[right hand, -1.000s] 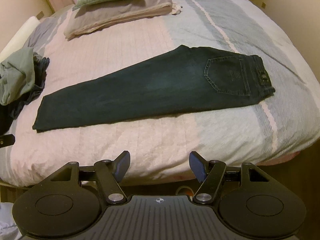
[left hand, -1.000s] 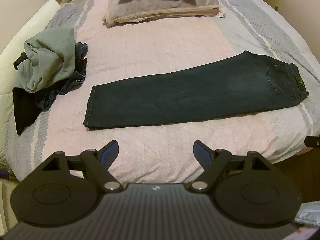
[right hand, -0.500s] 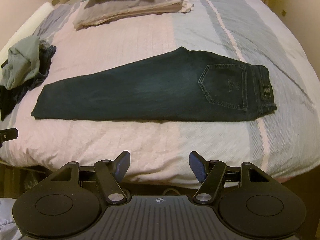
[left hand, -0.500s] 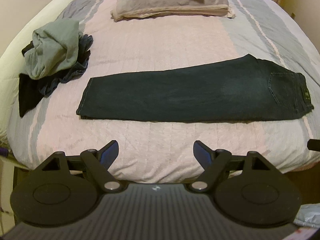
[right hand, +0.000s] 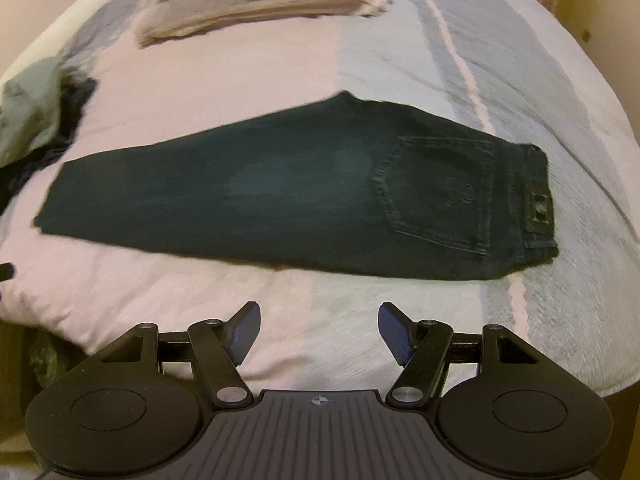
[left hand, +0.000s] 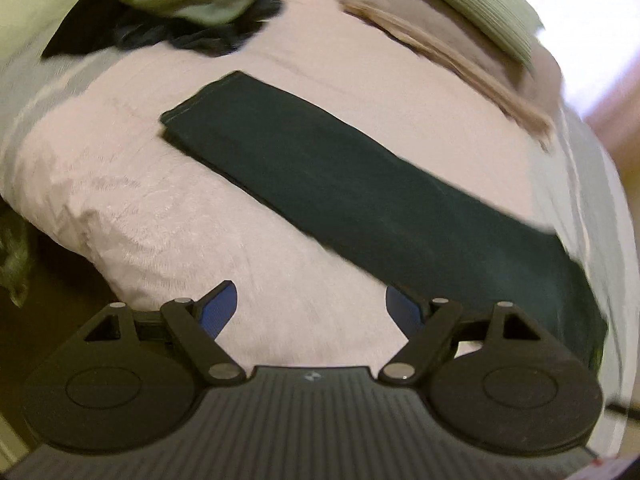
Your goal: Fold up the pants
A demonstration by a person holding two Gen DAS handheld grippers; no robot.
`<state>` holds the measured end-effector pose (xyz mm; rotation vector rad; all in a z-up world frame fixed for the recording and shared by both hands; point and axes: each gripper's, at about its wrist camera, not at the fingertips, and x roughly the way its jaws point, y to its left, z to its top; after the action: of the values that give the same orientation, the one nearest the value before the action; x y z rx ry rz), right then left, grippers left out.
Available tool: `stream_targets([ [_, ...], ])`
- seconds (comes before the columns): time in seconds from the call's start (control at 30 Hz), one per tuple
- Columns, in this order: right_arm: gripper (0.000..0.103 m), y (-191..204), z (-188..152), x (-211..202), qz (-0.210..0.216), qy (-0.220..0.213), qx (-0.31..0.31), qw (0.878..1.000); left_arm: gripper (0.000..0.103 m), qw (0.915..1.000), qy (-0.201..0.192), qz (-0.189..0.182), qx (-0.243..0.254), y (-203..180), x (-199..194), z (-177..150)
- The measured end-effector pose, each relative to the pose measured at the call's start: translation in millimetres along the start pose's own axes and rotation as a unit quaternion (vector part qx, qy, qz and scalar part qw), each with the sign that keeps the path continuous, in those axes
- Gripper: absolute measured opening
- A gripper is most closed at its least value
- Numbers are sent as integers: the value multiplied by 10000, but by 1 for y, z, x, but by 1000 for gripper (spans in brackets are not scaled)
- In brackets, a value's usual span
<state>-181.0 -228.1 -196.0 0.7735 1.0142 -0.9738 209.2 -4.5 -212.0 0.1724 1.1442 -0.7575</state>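
Dark jeans (right hand: pixel 288 192) lie flat on the bed, folded lengthwise with one leg over the other; the waistband and back pocket (right hand: pixel 440 196) are at the right and the hems at the left. The left wrist view shows the same jeans (left hand: pixel 360 192) running diagonally, hem end at upper left. My left gripper (left hand: pixel 308 306) is open over the bed's near edge, its right finger close to the jeans' lower edge. My right gripper (right hand: pixel 316 332) is open just short of the waist end, touching nothing.
A heap of grey-green and dark clothes (left hand: pixel 180 4) lies at the bed's left side, also visible as a clothes heap (right hand: pixel 32 120). Stacked pillows (right hand: pixel 256 4) sit at the head. The striped bedspread (right hand: pixel 460 64) drops off at the near edge to the floor.
Both grippers have moved closer to the bed. The left view has rolled and swung toward the hem end, blurring the frame. The jeans have not moved; both grippers remain open.
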Motion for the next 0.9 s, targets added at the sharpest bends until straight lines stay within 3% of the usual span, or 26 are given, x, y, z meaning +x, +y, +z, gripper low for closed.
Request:
stream_targets([
  [0.13,63,-18,-1,29,-330,129,295,9989,76,9960,-235,-106,-853,47,55,20],
  [0.27,63,-34,2,54,-793,188,545,9952,75,9841,-355,-242,-1722,92,112,40],
  [0.37,63,-46,6,69,-1057,165,897,9902,72,9767,-389,-171,-2102,115,148,52],
  [0.6,63,-52,15,86,-1290,51,1846,9743,70,9719,-700,-129,-2244,150,184,84],
  [0.73,63,-39,14,97,-1335,102,2007,9705,70,9635,-747,-393,-2539,167,198,89],
  [0.9,63,-24,12,110,-1328,215,2141,9675,71,9640,-706,-517,-2509,166,210,99],
])
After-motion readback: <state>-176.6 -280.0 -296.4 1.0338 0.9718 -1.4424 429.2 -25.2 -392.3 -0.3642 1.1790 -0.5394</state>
